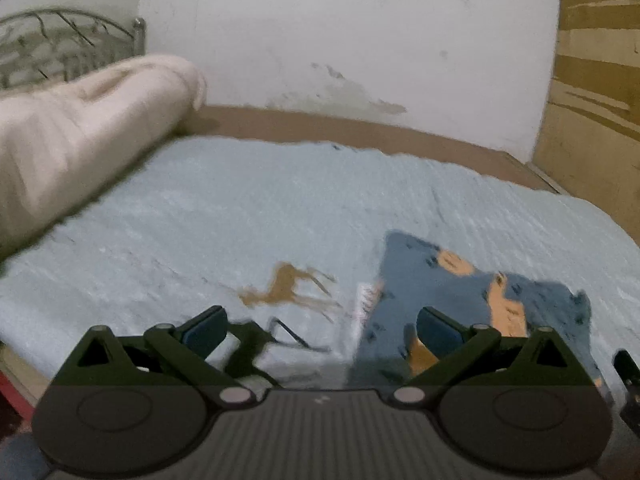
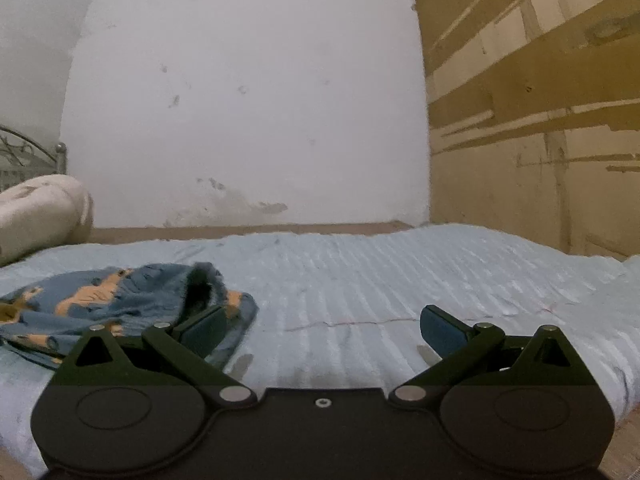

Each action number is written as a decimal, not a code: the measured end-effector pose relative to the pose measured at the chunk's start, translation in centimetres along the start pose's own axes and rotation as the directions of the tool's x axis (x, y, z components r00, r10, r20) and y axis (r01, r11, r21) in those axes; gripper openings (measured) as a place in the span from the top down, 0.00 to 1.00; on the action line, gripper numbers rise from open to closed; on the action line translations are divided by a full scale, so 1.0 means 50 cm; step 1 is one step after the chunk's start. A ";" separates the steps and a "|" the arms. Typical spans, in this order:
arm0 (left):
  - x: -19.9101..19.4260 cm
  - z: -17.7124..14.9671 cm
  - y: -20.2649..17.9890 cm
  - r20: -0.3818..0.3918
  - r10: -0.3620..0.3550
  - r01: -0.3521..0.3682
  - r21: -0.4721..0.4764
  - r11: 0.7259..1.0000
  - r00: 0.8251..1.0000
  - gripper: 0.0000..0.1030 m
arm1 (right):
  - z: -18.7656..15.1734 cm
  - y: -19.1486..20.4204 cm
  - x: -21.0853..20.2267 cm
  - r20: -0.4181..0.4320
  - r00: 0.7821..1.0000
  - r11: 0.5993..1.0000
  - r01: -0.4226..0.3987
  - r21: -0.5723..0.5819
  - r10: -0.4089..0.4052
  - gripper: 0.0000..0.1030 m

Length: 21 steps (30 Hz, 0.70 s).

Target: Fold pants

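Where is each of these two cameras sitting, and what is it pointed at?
Left wrist: on the left gripper, looking over the blue blanket at the pants; its open fingers show.
Right wrist: on the right gripper, facing the wall; open fingers too.
Shared: pants, blanket, pillow.

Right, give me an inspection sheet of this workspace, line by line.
Surface: bed with light blue ribbed blanket, wrinkled; deer print on it.
Job's things: blue patterned pants, bunched, not yet folded, lying on the blanket; waistband opening visible in the right wrist view.
Clutter: rolled cream bedding at the blanket's far left.
Grippers: left gripper open, one finger over the pants; right gripper open, beside the pants, holding nothing.
Cables: thin dark line near the left gripper; too blurred to identify.
Surroundings: stained white wall, metal headboard, wooden panel.
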State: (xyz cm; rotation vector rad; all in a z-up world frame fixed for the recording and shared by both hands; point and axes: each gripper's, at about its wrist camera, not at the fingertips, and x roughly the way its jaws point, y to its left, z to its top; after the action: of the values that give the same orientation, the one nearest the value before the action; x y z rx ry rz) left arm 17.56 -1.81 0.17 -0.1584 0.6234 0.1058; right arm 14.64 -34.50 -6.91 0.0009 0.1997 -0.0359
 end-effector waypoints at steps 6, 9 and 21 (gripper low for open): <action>0.029 -0.055 -0.027 -0.049 -0.064 0.063 -0.008 0.998 0.997 0.01 | 0.017 0.018 -0.004 -0.008 0.997 0.997 -0.077 0.000 0.077 0.01; 0.036 -0.069 -0.034 -0.056 -0.078 0.077 -0.012 0.997 0.995 0.01 | 0.051 0.024 0.013 -0.041 0.985 0.984 -0.164 0.067 0.167 0.01; 0.027 -0.084 -0.036 -0.044 -0.108 0.108 -0.002 0.994 0.993 0.01 | 0.115 0.064 0.160 -0.288 0.902 0.937 -0.260 0.232 0.321 0.44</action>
State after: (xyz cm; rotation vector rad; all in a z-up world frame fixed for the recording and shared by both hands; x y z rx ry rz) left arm 16.52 -4.28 -3.80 -0.1942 0.6579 -0.0027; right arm 23.71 -31.59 -2.88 0.2285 0.5224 0.2482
